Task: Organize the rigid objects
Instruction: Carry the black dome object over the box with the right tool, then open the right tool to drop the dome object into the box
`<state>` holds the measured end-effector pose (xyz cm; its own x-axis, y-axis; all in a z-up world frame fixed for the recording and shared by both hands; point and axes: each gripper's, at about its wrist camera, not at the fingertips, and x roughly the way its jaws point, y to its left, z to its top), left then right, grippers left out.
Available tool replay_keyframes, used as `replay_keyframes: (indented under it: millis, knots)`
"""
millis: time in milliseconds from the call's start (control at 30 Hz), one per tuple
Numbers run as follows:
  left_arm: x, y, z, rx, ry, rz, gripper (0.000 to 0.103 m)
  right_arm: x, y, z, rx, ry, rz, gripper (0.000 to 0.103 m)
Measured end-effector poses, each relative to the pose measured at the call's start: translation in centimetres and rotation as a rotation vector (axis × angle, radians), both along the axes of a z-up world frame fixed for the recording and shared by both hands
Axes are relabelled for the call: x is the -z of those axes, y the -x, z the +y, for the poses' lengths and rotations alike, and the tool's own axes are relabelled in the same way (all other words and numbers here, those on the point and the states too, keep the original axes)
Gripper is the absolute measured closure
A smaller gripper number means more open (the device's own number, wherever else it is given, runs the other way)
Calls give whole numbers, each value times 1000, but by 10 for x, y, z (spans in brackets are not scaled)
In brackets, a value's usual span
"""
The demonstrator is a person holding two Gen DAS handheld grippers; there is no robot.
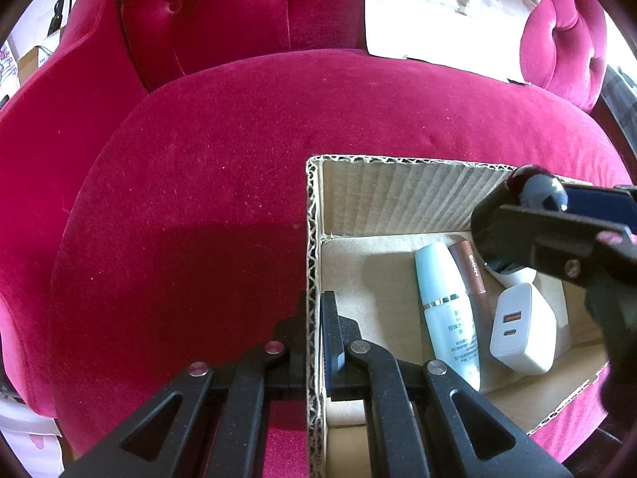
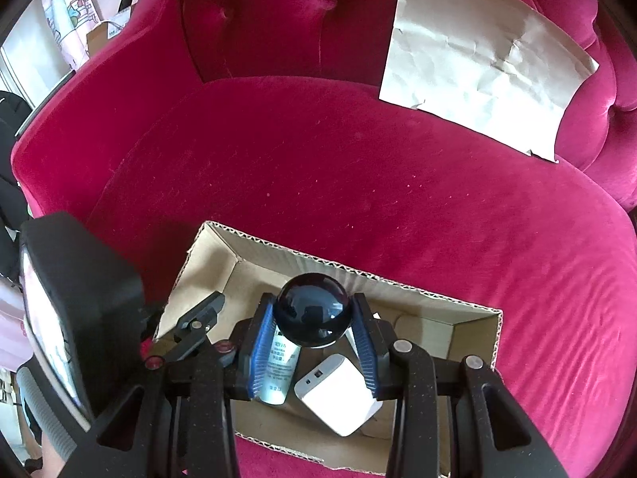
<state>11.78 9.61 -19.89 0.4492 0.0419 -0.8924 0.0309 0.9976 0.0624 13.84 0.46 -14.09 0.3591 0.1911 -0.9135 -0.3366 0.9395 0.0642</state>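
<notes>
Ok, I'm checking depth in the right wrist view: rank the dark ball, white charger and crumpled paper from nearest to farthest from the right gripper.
1. Dark ball: clamped between the right gripper pads.
2. White charger: below, inside the cardboard box.
3. Crumpled paper: far, on the sofa back.

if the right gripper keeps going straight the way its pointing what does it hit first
Probably the white charger and the pale blue bottle lying in the cardboard box, directly below the dark ball held by the right gripper. Depth is unclear.
</notes>
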Motion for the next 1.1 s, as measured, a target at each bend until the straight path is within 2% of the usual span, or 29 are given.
replay_keyframes:
  millis: [367,600,767,833,933,1100]
  knots:
    - [2,0,3,1,6,1,99,7,-3,2,-8,6,7,62]
    - [2,-1,7,-5,17,3,99,6,-2,0,1,44,-16,34]
    - [0,-2,7,-7,21,4,99,9,-5,-5,13,59,-7,19]
    - [0,-2,9,-13,34,7,100,10,-5,-6,12,70,-6,10]
    - [-1,-3,10,-14,38,7,100,9,-4,-8,10,84,-12,3]
    - [-1,-2,9,-12,30,6,100,8,-2,-11,2,90,-14,1]
